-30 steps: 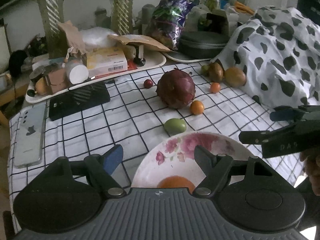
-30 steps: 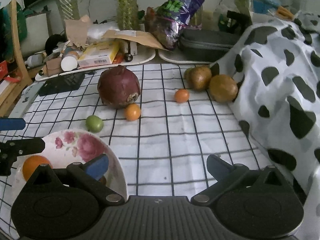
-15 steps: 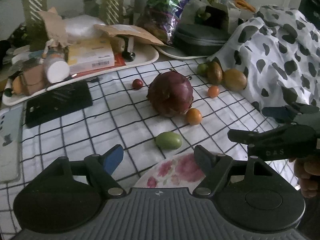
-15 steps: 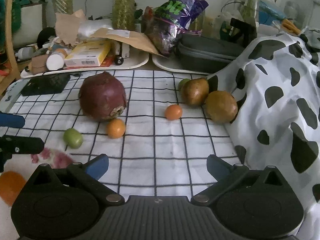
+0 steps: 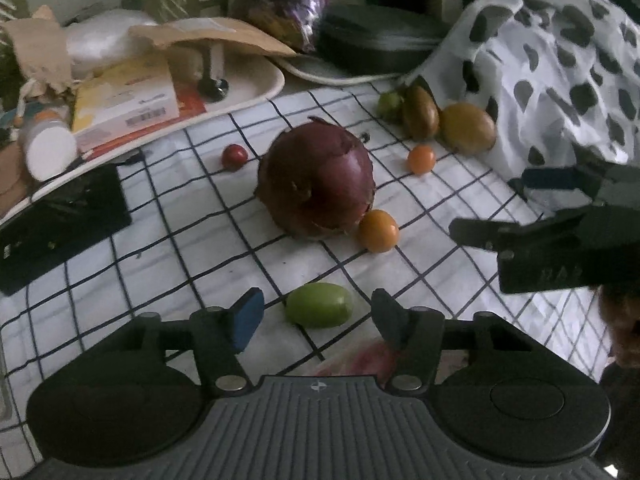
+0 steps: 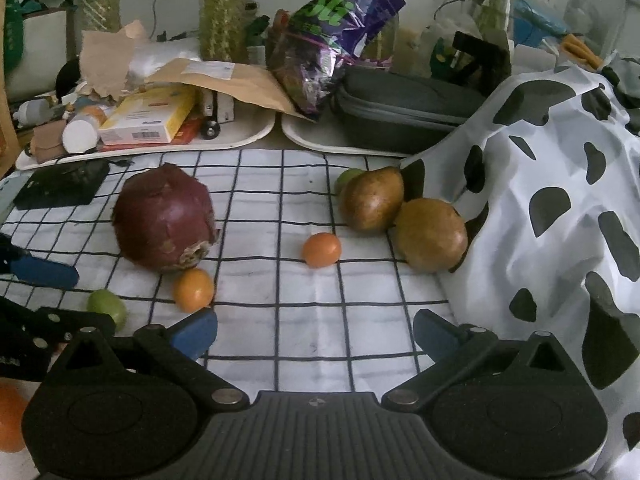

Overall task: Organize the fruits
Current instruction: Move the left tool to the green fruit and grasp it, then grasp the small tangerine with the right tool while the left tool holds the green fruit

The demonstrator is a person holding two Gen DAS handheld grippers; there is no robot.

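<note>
My left gripper (image 5: 318, 318) is open with a small green fruit (image 5: 319, 305) lying between its fingertips on the checked cloth. Behind it sit a big dark red fruit (image 5: 316, 178), an orange fruit (image 5: 377, 230), a smaller orange one (image 5: 421, 159), a red cherry-size fruit (image 5: 234, 155) and brown pears (image 5: 466, 128). My right gripper (image 6: 314, 334) is open and empty over the cloth; it also shows in the left wrist view (image 5: 500, 204). The flowered bowl's rim (image 5: 352, 358) peeks under the left gripper. An orange (image 6: 10, 416) shows at the lower left.
A cow-print cloth (image 6: 560, 184) is heaped on the right. White trays (image 6: 152, 146) with boxes, bottles and paper line the back, with a dark case (image 6: 400, 116) and a purple bag (image 6: 332, 36). A black flat object (image 5: 56, 224) lies at the left.
My left gripper has moved forward off the bowl and down, so the green fruit now lies between its fingers. My right gripper has moved forward toward the fruits.
</note>
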